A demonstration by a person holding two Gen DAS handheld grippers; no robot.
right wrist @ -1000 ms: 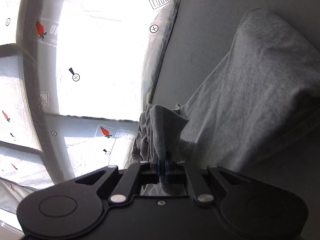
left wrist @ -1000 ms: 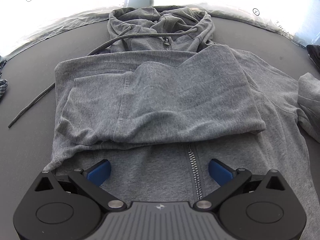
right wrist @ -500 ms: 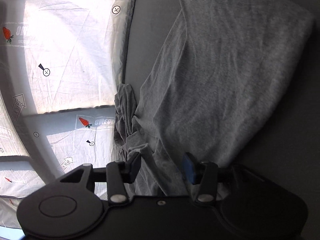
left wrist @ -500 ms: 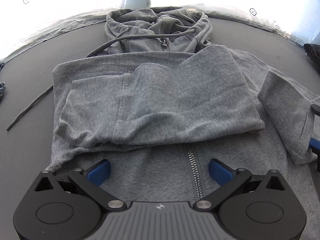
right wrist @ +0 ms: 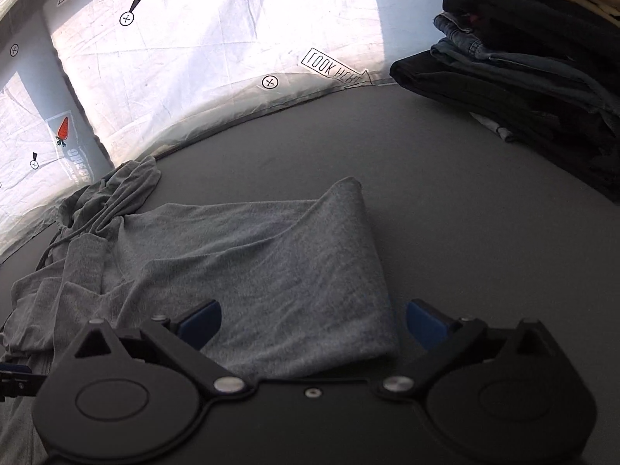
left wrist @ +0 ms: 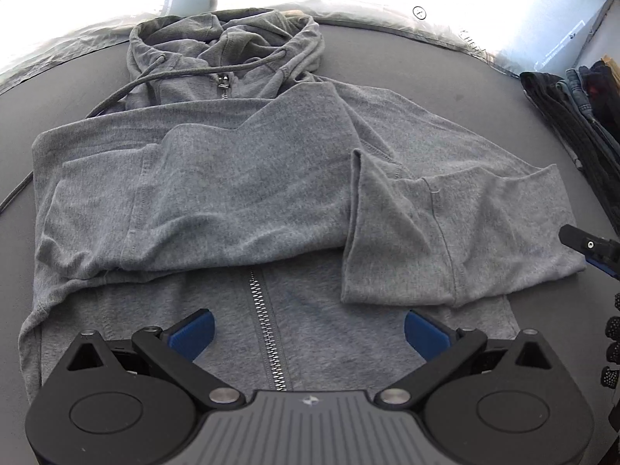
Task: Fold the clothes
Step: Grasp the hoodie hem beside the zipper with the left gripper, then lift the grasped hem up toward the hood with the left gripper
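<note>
The gray hoodie [left wrist: 248,201] lies face up on the dark table [right wrist: 445,178], zipper [left wrist: 267,333] closed, its hood [left wrist: 224,42] toward the far edge by the white backdrop [right wrist: 217,38]. One sleeve is folded straight across the chest; the other sleeve [left wrist: 445,232] lies doubled back over the body toward the right edge, its cuff end resting flat. A drawstring [left wrist: 128,89] trails off toward the left edge.

It looks like soft, limp knit cloth of moderate weight: it should drape and sag wherever it is unsupported, slide little on the matte table, and keep a fold only loosely. Thick seams, the hem and the cuff are probably the surest places to pinch; for the next fold, the bottom hem corners on either side of the zipper seem the sensible hold, lifted together so the body does not skew.

The left gripper [left wrist: 308,327] hovers over the lower body with its jaws wide and nothing between them. The right gripper [right wrist: 312,323] has just been opening its jaws; they stand wide above the sleeve, and the cloth lies under them, not pinched.

A stack of folded dark clothes [right wrist: 534,77] sits by the far right corner, well apart from the hoodie.
</note>
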